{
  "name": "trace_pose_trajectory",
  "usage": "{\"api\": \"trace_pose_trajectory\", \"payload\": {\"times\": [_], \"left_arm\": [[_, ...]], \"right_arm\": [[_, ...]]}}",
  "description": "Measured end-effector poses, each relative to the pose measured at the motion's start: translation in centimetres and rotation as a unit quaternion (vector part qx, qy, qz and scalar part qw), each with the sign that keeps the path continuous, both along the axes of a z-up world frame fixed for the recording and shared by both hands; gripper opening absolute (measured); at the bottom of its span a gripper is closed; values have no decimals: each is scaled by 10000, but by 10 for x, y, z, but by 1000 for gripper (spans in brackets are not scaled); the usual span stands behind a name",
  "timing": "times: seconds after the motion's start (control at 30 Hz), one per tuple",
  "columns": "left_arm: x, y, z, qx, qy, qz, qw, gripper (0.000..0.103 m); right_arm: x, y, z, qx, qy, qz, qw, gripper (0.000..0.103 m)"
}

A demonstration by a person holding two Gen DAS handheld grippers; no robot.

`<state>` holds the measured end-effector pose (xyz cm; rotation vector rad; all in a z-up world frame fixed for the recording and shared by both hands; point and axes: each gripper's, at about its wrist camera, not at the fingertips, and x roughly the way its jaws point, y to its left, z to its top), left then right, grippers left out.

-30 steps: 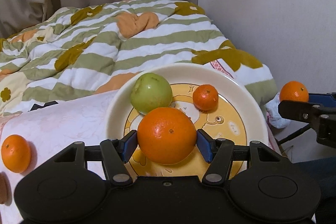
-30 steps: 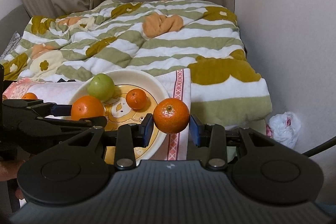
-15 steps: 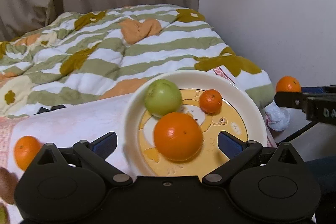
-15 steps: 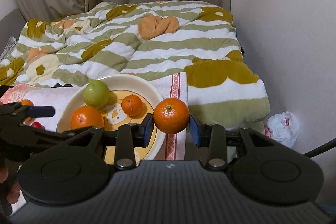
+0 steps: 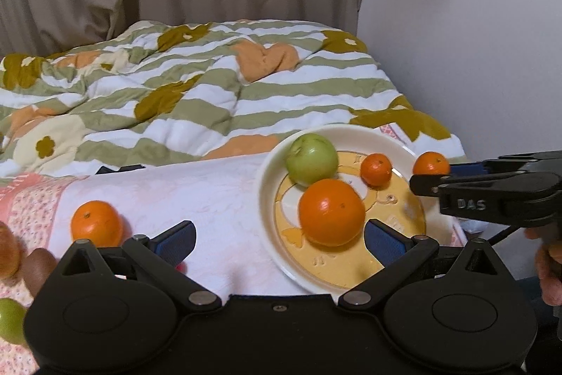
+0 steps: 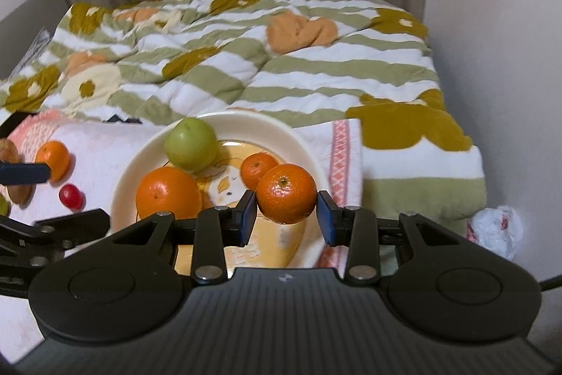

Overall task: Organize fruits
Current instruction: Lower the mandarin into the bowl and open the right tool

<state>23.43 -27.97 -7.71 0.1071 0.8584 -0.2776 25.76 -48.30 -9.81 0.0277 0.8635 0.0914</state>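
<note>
A cream plate (image 5: 270, 160) (image 6: 126, 178) with a yellow cartoon centre lies on a pink-white cloth. On it are a green apple (image 5: 311, 159) (image 6: 190, 144), a large orange (image 5: 331, 212) (image 6: 168, 194) and a small mandarin (image 5: 376, 169) (image 6: 254, 169). My left gripper (image 5: 279, 243) is open and empty, near the plate's left front. My right gripper (image 6: 286, 217) is shut on a mandarin (image 6: 286, 193) (image 5: 431, 163), held over the plate's right side.
Loose on the cloth to the left lie a mandarin (image 5: 96, 222) (image 6: 52, 160), a small red fruit (image 6: 71, 195), a brown kiwi (image 5: 38, 267) and a green fruit (image 5: 10, 322). A striped quilt (image 5: 210, 86) lies behind. A wall stands at the right, a white bag (image 6: 495, 229) below.
My left gripper let go of the large orange on the plate, opened wide and drew back to the left. My right gripper carried its mandarin leftward over the plate.
</note>
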Motion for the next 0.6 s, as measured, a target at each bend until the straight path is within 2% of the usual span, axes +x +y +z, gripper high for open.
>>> {"api": "trace_pose_trajectory", "payload": {"times": [0.4,0.43,0.47,0.5,0.53,0.57,0.6], "left_arm": [[-19,15,-4,-28,-35,264,9996,103],[-20,15,-4,-2,-49,280,9996,103],[-20,15,-4,24,-53,290,9996,103],[-22,15,-4,46,-63,306,9995,103],[-23,16,-3,54,-76,316,9995,103],[-25,17,-3,55,-87,323,9994,103],[-26,18,-2,60,-98,334,9994,103]], "right_arm": [[4,22,-33,-275,20,523,9983,53],[3,23,-33,-300,-29,543,9981,60],[2,24,-33,-294,-58,557,9980,74],[0,24,-32,-286,-96,541,9981,82],[-2,23,-30,-304,-173,488,9982,98],[-5,23,-28,-310,-259,480,9980,103],[-8,22,-26,-325,-319,482,9978,103]]}}
